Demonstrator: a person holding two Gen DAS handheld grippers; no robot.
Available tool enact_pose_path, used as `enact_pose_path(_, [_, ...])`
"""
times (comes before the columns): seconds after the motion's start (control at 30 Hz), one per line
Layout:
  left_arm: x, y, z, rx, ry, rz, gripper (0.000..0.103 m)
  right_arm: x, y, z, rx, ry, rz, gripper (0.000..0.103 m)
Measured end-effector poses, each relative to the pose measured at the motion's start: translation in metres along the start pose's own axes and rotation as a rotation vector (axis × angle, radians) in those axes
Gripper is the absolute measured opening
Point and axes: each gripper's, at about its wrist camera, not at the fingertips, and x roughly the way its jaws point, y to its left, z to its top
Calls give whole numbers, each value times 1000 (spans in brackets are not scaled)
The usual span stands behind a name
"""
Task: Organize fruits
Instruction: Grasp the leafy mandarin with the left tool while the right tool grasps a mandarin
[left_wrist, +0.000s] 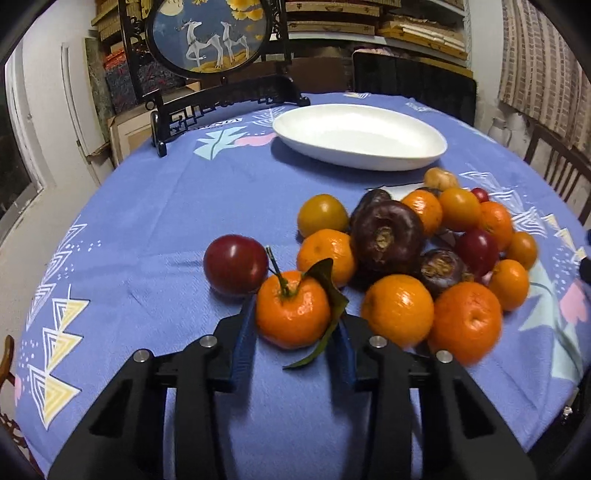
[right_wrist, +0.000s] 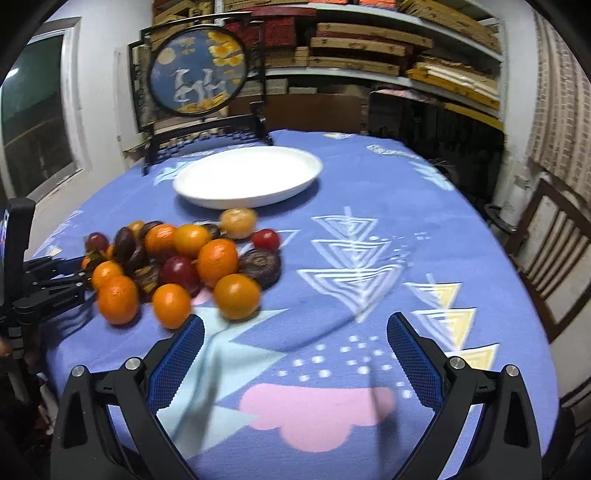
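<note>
Nearest in the left wrist view, the left gripper (left_wrist: 293, 325) has its blue fingers (left_wrist: 242, 343) closed against both sides of a leafy mandarin (left_wrist: 293, 309), which sits on the blue patterned tablecloth (left_wrist: 166, 206) at the near side of the table. Touching that mandarin on its left is a red plum (left_wrist: 235, 264). Just beyond and to the right lies the fruit pile (left_wrist: 424, 251) of mandarins, red plums and dark brown water chestnuts, packed together. Past the pile, toward the far edge of the table, sits an empty white oval dish (left_wrist: 360, 136), and behind it stands a round deer screen (left_wrist: 207, 35) on a dark stand. In the right wrist view, the right gripper (right_wrist: 295, 332) hangs with fingers spread wide, holding nothing, to the right of the pile.
</note>
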Motion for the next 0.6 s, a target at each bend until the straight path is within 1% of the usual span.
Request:
enact_pose_path(0.1, [-19, 5, -4, -19, -40, -20, 38, 3, 22, 0, -68, 23, 109, 99])
enact_pose_path(0.17, [-33, 9, -7, -26, -66, -23, 38, 11, 41, 1, -132, 61, 188, 99])
enact_pose_path(0.2, [-40, 11, -8, -29, -74, -24, 38, 16, 50, 2, -156, 80, 214, 95])
enact_pose_path(0.23, [-44, 12, -10, -32, -78, -26, 38, 20, 56, 2, -172, 92, 228, 91])
enact_pose_path(0.27, [-48, 14, -12, -37, -81, -29, 38, 26, 63, 3, -194, 108, 233, 85])
enact_pose_path(0.33, [-55, 18, -15, -44, -85, -30, 38, 36, 73, 6, -212, 127, 228, 76])
enact_pose_path(0.43, [-57, 22, -19, -52, -87, -29, 38, 46, 79, 14, -205, 133, 215, 75])
enact_pose_path(0.47, [-57, 22, -20, -54, -85, -29, 38, 48, 82, 16, -209, 137, 215, 73])
enact_pose_path(0.5, [-56, 24, -22, -58, -82, -30, 38, 50, 81, 17, -209, 142, 218, 62])
enact_pose_path(0.53, [-55, 25, -23, -63, -78, -32, 38, 55, 83, 16, -210, 151, 220, 53])
enact_pose_path(0.57, [-53, 26, -23, -66, -73, -34, 38, 61, 85, 18, -206, 175, 234, 41])
enact_pose_path(0.6, [-53, 25, -25, -67, -71, -35, 38, 63, 84, 18, -204, 185, 238, 35])
